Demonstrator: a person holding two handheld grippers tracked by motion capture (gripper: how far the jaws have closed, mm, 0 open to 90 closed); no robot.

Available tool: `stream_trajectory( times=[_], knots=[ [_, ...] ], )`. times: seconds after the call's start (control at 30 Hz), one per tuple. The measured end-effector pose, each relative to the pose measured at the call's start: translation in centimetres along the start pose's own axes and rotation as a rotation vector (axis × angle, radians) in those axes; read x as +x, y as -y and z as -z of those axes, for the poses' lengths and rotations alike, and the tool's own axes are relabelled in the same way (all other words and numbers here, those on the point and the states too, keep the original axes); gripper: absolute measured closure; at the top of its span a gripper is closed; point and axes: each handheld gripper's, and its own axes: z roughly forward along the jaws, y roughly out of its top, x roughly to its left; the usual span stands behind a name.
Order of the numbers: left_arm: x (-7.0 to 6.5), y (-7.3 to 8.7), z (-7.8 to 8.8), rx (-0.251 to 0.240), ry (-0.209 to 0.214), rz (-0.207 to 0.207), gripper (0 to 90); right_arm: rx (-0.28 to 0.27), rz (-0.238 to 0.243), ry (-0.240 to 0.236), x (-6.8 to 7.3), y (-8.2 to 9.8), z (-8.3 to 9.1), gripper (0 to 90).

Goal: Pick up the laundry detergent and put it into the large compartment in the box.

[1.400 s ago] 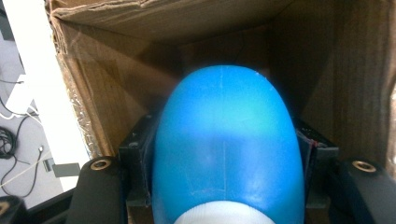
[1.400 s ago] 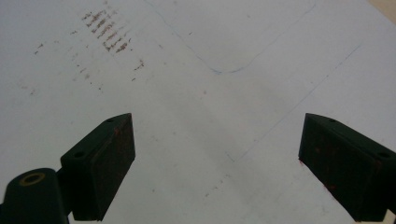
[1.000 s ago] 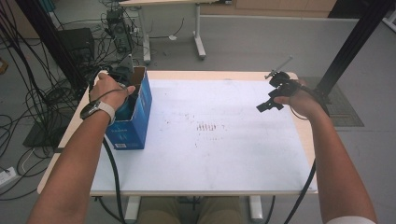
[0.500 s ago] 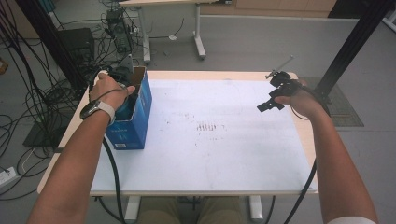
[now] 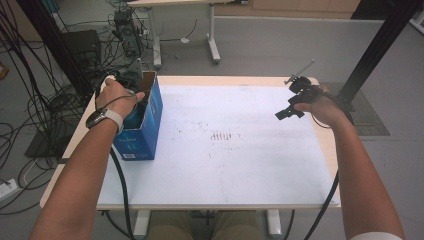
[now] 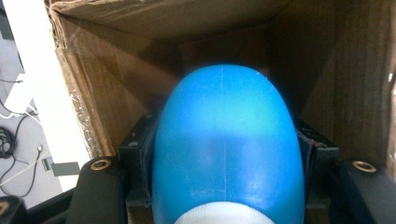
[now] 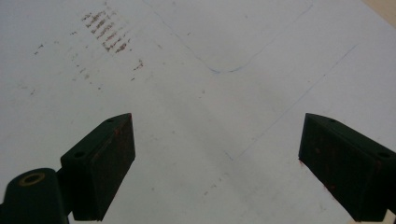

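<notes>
Left gripper (image 6: 224, 186) clamped on blue rounded object (image 6: 224, 140) inside cardboard box (image 5: 145, 125); right gripper (image 7: 217, 163) spread apart above white table (image 5: 225, 165).

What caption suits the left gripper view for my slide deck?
Left gripper clamps a rounded blue object inside a brown cardboard box.

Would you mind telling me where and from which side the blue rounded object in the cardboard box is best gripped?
Grip the blue rounded object across its two smooth flanks, coming straight down through the box's open top. The box walls block every other side, and the left hand-held gripper already holds it this way.
</notes>
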Motion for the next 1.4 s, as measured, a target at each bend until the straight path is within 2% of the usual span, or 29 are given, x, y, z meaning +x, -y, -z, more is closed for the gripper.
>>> stream_trajectory(
  times=[1.4],
  knots=[
    [-0.24, 0.15, 0.02, -0.003, -0.005, -0.003, 37.3, -0.007, 0.001, 0.002, 0.04, 0.10, 0.33, 10.8]
  ],
)
